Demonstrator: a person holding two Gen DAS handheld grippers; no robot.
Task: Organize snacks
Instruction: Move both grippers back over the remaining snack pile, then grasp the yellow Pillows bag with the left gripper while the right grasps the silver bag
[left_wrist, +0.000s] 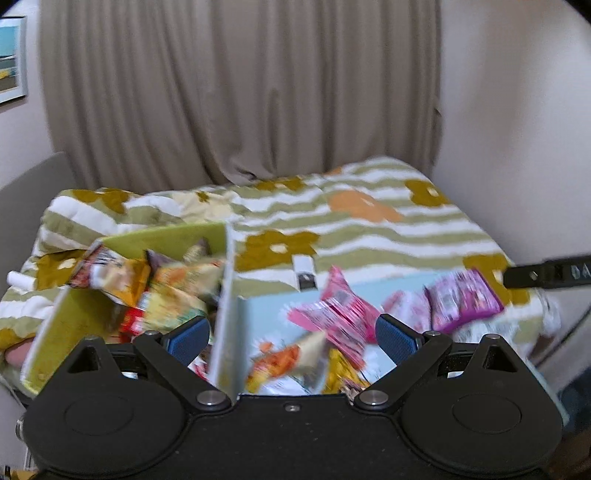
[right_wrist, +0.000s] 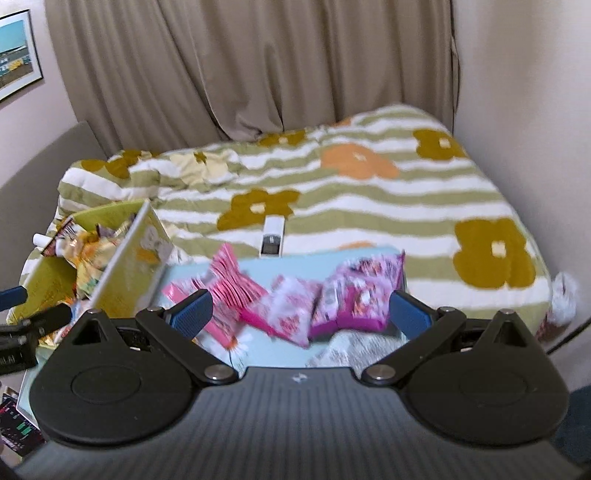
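**bedsorter:** So, the snacks sit in two boxes on the bed. Pink snack packets (right_wrist: 291, 310) are in the light blue box (right_wrist: 314, 260), and yellow and orange packets (left_wrist: 155, 284) are heaped in the green box (left_wrist: 70, 325) just to its left, the two boxes touching along a shared wall.

**umi_fan:** What are the tools doing?

**bedsorter:** Left tool (left_wrist: 291, 338) is spread wide with nothing between its blue pads (left_wrist: 188, 338), hovering above the wall where the boxes meet. Right tool (right_wrist: 301, 312) is just as wide apart and empty, above the pink pile.

**umi_fan:** Any difference between the cameras?

**bedsorter:** Yeah. Left wrist view looks down into the near end of the blue box and catches an orange packet (left_wrist: 284, 360) in there, which the right view doesn't show. Right wrist view shows the green box's outer side with a white flower print. Both are motion-blurred, so labels are unreadable.

**umi_fan:** And around that?

**bedsorter:** A white remote (right_wrist: 272, 236) lies on the striped flower blanket (right_wrist: 369, 199) just behind the blue box, with a beige curtain (right_wrist: 258, 66) at the back and a framed picture (right_wrist: 16, 51) on the left wall.
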